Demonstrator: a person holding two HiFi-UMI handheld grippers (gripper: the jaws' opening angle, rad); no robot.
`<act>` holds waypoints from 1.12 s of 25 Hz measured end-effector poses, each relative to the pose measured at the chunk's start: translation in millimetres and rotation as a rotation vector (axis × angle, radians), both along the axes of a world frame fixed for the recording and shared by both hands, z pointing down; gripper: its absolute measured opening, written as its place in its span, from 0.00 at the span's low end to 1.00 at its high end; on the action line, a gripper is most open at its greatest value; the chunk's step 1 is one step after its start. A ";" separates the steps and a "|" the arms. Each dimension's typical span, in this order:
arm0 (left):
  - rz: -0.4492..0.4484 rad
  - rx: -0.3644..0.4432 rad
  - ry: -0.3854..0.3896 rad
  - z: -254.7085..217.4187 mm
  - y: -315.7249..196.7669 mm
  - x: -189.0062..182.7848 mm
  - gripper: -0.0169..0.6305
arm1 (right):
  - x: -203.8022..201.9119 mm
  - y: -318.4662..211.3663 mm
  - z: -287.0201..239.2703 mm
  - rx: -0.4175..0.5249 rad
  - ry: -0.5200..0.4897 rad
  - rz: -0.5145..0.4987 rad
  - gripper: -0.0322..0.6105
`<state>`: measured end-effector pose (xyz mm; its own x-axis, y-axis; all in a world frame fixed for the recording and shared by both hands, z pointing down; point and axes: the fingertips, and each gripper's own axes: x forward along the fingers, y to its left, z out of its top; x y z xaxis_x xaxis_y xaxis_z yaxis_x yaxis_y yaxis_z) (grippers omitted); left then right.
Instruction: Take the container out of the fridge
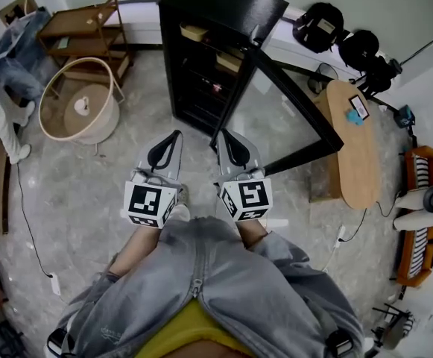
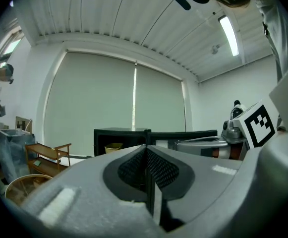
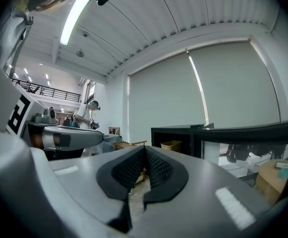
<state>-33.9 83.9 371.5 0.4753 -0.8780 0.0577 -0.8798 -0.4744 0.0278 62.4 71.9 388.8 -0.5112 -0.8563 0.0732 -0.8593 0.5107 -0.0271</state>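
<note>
Black fridge [image 1: 223,2] stands in the upper middle of the head view, with its glass door [image 1: 305,155] swung open toward the right of the frame. Inside, on an upper shelf, sits a yellowish container [image 1: 194,32]. A second pale yellowish thing [image 1: 229,62] sits on a shelf below it, a little more to the right; what it is I cannot tell.

Both tongs are in the centre of the frame, below the fridge and well apart from it, side by side with their tips pointing up toward the open front. The left gripper [image 1: 177,134] is closed: in the left gripper view its two jaws lie against each other along the whole length and nothing is between them. The right gripper [image 1: 219,134] is closed too: in the right gripper view the pads meet at the tips, only a thin slit stays lower down, and no object is in it.

In the left gripper view the container appears inside the fridge, just left of the jaw tips and far behind them. In the right gripper view it appears to the right of the tips.

On the grey marbled floor [image 1: 89,192] a round wicker basket [image 1: 52,121] stands at the left. A wooden rack [image 1: 82,24] is in the upper left and an oval wooden table [image 1: 358,162] is at the right.
</note>
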 end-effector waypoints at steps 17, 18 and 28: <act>0.132 -0.051 -0.001 39.1 -152.1 -27.9 0.03 | -46.9 -150.6 34.0 -0.063 0.000 0.071 0.05; 0.135 -0.056 0.000 40.9 -155.0 -27.1 0.03 | -45.4 -153.6 35.4 -0.068 0.002 0.077 0.05; 0.105 -0.061 0.035 46.9 -183.2 -28.7 0.03 | -37.1 -176.6 40.0 -0.090 0.002 0.077 0.05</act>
<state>-62.6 -99.3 418.4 0.5674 -0.8184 0.0908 -0.8231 -0.5608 0.0890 25.3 -104.6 428.9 -0.4439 -0.8830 0.1523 -0.8960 0.4387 -0.0685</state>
